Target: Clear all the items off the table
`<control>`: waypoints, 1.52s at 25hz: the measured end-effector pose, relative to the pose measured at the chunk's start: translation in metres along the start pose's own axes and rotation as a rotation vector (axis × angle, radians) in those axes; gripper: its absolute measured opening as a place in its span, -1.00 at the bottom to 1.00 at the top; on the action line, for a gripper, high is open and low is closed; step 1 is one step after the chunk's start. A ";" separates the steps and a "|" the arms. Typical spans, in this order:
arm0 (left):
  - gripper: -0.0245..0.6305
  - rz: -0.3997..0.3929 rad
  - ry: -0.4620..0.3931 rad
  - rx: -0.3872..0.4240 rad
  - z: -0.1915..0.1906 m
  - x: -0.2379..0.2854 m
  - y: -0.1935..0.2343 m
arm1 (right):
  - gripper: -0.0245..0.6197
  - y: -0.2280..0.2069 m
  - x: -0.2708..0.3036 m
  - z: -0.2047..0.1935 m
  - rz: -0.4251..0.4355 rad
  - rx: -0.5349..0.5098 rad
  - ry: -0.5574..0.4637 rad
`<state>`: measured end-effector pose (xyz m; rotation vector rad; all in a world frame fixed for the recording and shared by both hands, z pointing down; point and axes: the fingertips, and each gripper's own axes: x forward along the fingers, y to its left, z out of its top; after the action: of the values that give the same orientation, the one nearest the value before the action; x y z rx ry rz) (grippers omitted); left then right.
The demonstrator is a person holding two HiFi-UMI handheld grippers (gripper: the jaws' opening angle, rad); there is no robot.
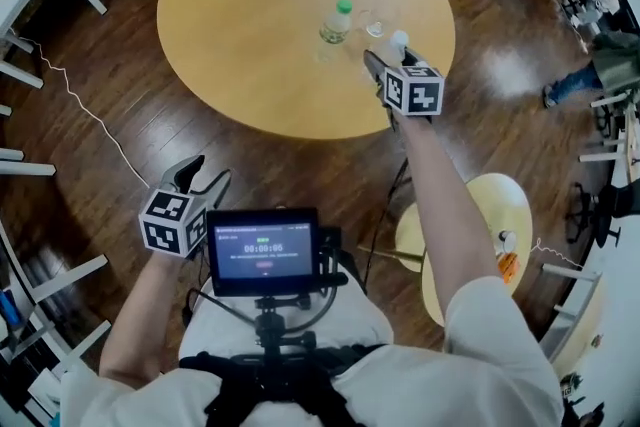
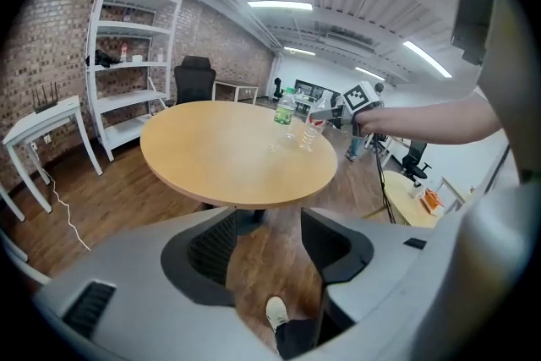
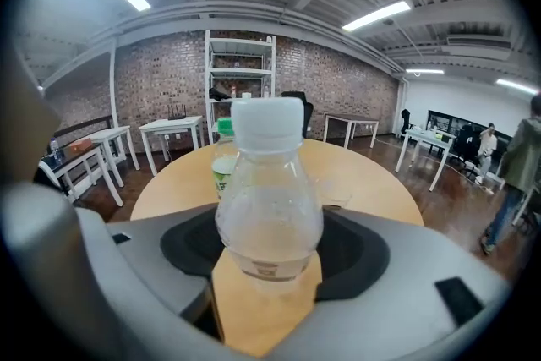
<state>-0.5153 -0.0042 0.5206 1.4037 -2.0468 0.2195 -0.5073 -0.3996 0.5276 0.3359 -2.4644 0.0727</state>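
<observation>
Hand-held gripper [image 3: 269,262] on bottle [image 3: 269,199], another [image 3: 223,163] behind

The round table [image 1: 250,35] is mostly bare; a green-capped bottle [image 1: 337,22] and glass [image 1: 374,24] stand toward its right.

White shelving [image 2: 127,100] against brick wall [image 2: 51,46], black office chair [image 2: 194,80] beside it — dark wooden floor [image 1: 300,170]

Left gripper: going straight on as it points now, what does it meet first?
Probably the near rim of the round light-wood table. The left gripper, jaws open and empty, frames dark plank floor before it; depth is unclear, so it might reach floor first.
</observation>
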 end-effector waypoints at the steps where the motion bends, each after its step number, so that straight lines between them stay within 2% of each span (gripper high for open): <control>1: -0.18 0.010 0.012 -0.010 0.002 0.004 0.009 | 0.05 -0.005 0.018 0.003 -0.001 0.001 0.007; 4: -0.18 0.034 0.031 -0.030 -0.001 0.010 0.024 | 0.05 -0.013 0.050 0.008 0.003 -0.011 0.028; 9: -0.18 0.047 0.027 -0.057 -0.015 0.007 0.022 | 0.06 -0.016 0.062 0.004 -0.001 -0.014 0.032; 21: -0.18 0.004 0.031 -0.038 -0.016 0.016 0.018 | 0.12 -0.003 0.054 0.003 0.016 0.014 0.007; 25: -0.18 -0.008 0.034 -0.027 -0.014 0.018 0.018 | 0.27 0.000 0.051 0.005 0.016 0.012 0.002; 33: -0.18 -0.038 0.036 -0.005 -0.008 0.024 0.016 | 0.27 0.002 0.038 0.013 0.004 0.021 -0.019; 38: -0.18 -0.077 0.035 0.009 -0.005 0.026 0.013 | 0.27 0.009 0.010 0.016 -0.020 0.037 -0.071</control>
<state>-0.5305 -0.0165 0.5429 1.4709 -1.9614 0.2191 -0.5261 -0.3953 0.5213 0.3855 -2.5318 0.0998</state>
